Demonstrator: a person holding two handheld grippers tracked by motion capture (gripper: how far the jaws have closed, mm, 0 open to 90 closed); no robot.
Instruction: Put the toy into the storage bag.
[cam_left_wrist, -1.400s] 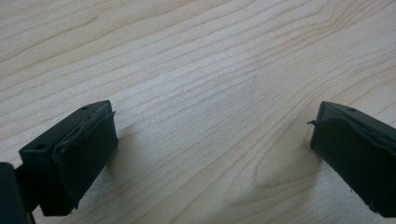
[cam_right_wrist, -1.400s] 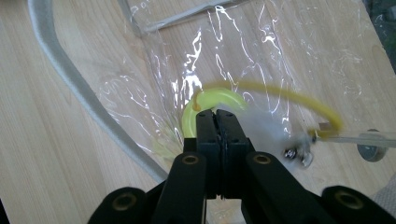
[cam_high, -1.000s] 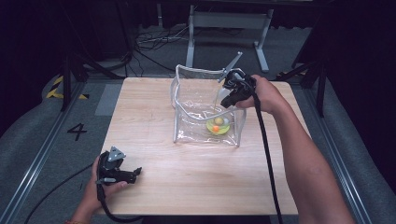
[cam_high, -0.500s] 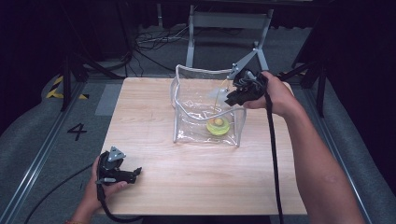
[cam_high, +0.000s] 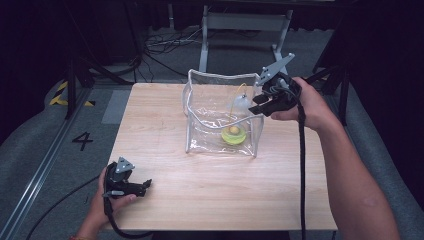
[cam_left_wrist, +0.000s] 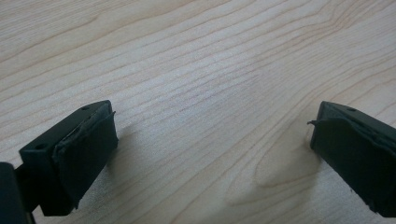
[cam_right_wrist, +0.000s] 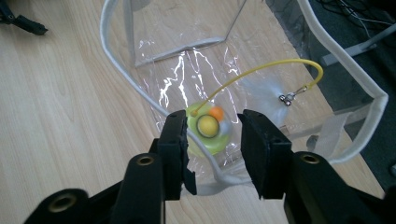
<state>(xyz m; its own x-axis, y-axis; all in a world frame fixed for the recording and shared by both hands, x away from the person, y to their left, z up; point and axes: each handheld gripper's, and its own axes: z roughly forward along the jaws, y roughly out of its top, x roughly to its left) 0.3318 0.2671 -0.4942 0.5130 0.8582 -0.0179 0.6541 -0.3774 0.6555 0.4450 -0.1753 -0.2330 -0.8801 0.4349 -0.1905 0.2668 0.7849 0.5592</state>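
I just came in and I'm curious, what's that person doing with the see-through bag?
A person holds a gripper in each hand at a wooden table. A green toy with a yellow cord lies at the bottom of the clear bag. The right gripper hangs over the bag's right edge; its jaws have just been opening, with nothing between them, so the toy looks freshly dropped in. The left gripper rests open on the table near the front left corner, holding nothing.

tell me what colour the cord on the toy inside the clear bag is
Yellow. The cord loops up from the lime-green toy, clearest in the right gripper view.
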